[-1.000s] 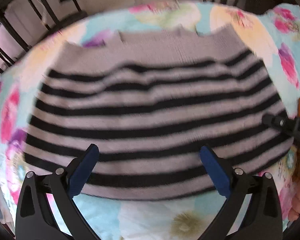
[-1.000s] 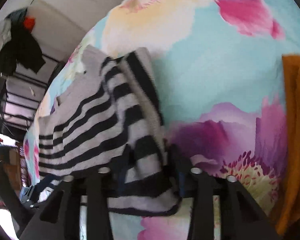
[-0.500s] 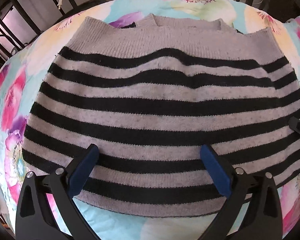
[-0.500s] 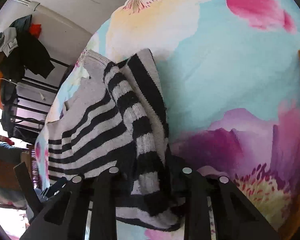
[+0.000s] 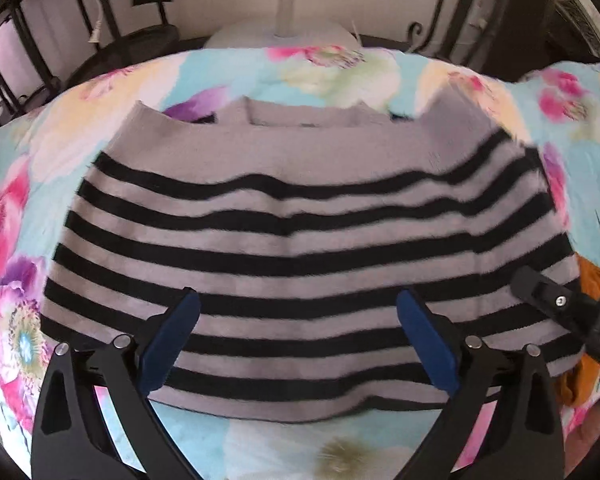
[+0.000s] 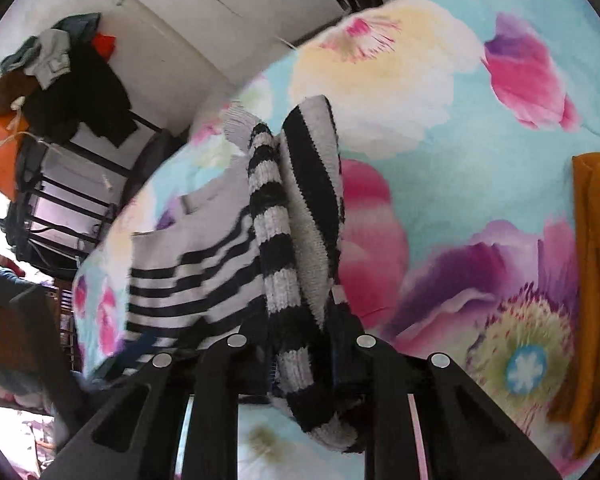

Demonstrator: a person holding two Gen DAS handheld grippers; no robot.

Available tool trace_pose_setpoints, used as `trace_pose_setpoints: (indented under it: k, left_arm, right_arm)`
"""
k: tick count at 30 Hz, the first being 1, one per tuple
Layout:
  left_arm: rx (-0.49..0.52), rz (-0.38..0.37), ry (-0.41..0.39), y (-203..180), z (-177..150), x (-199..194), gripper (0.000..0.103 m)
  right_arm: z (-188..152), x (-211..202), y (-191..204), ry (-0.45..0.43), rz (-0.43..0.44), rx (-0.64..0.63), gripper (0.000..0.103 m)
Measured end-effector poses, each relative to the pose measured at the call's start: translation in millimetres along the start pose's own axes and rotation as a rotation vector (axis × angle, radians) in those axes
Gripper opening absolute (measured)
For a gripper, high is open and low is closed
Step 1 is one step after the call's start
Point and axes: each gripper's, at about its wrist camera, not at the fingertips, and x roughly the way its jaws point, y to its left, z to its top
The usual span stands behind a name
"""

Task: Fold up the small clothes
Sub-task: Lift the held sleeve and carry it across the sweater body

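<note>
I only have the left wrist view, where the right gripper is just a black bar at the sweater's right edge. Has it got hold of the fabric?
Observer: Yes. The right gripper has just been closing, and its fingers pinch a bunched fold of the striped sweater.
Operator: Is anything else caught in it?
Observer: No. The mustard garment lies apart on the floral sheet, off to the right of the fingers.

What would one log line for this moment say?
left gripper: open above sweater | right gripper: jaws just closed on sweater edge, lifting it | surface: floral sheet | beside: orange cloth
</note>
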Motion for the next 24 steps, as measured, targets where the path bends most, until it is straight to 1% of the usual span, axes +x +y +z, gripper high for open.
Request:
trace_pose_setpoints:
  k: [2, 3, 6, 9, 11, 14, 20, 24]
  left_arm:
    - [0.016, 0.001, 0.029, -9, -3, 5, 0.096]
    - [0.021, 0.001, 0.031, -10, -5, 5, 0.096]
    - [0.038, -0.028, 0.010, -15, -7, -3, 0.096]
    - [0.054, -0.031, -0.017, -18, -4, -12, 0.096]
    - [0.042, -0.041, -0.025, -17, 0, -15, 0.096]
    - [-0.002, -0.078, -0.025, -6, 3, -22, 0.096]
    - [-0.028, -0.076, -0.057, 17, 12, -33, 0.096]
    - [-0.048, -0.067, -0.079, 38, 17, -40, 0.096]
  right_arm:
    - [-4, -5, 10, -0.006, 0.015, -0.002, 0.020]
    - [-6, -7, 15, -0.007, 0.020, -0.004, 0.020]
    - [-6, -9, 28, -0.005, 0.014, -0.018, 0.020]
    - [-6, -8, 37, 0.004, 0.006, -0.011, 0.020]
    - [-6, -9, 44, 0.000, -0.009, -0.021, 0.020]
    - [-8, -9, 57, 0.002, -0.010, -0.023, 0.020]
    - [-9, -7, 88, -0.014, -0.032, -0.041, 0.020]
    - [-11, -3, 112, -0.018, -0.031, -0.050, 0.020]
